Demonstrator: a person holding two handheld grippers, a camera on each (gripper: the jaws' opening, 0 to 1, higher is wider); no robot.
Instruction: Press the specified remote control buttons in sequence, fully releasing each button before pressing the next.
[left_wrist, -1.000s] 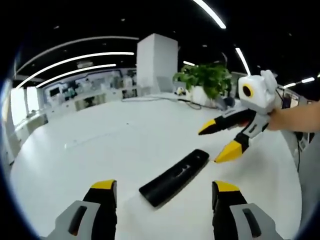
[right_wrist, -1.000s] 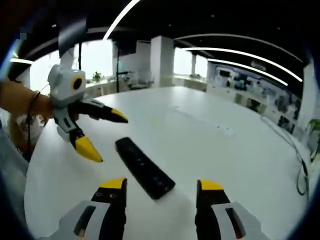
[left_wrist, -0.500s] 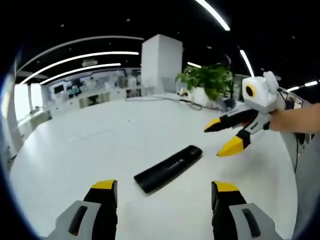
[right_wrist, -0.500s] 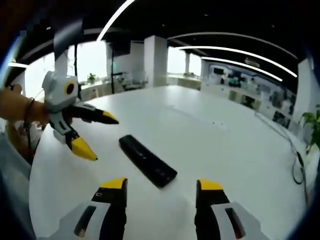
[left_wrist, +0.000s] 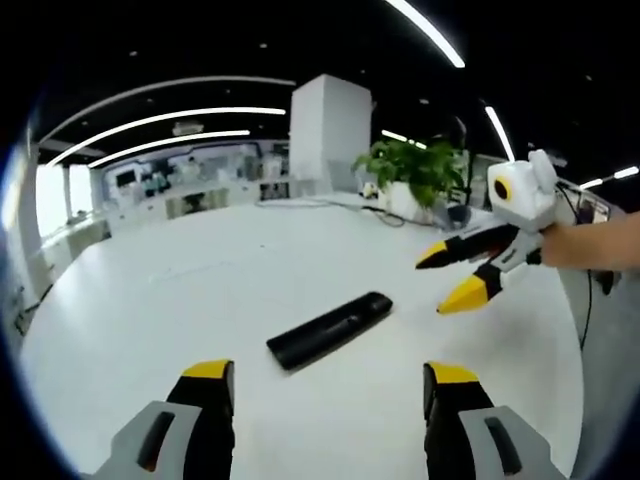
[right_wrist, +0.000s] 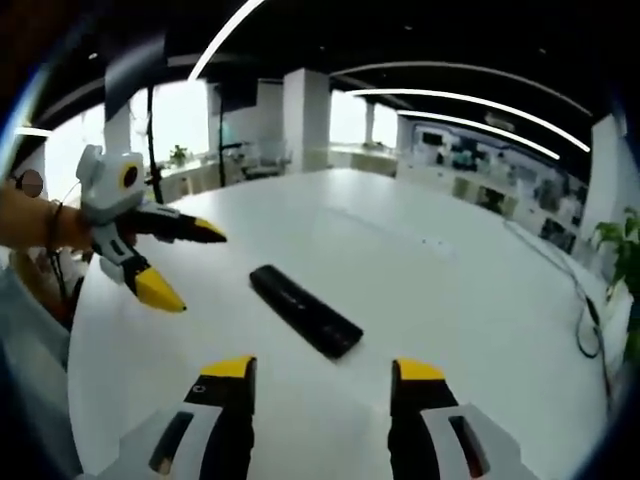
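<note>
A wide white surface stretches across an open office with curved ceiling lights, a white pillar and a leafy potted plant at its far edge. A black remote control lies flat near the middle of the surface, ahead of and between my two grippers, touched by neither. My left gripper holds its yellow-tipped fingers wide apart with nothing between them, and my right gripper is likewise spread wide and empty, hovering above the surface beside the remote.
</note>
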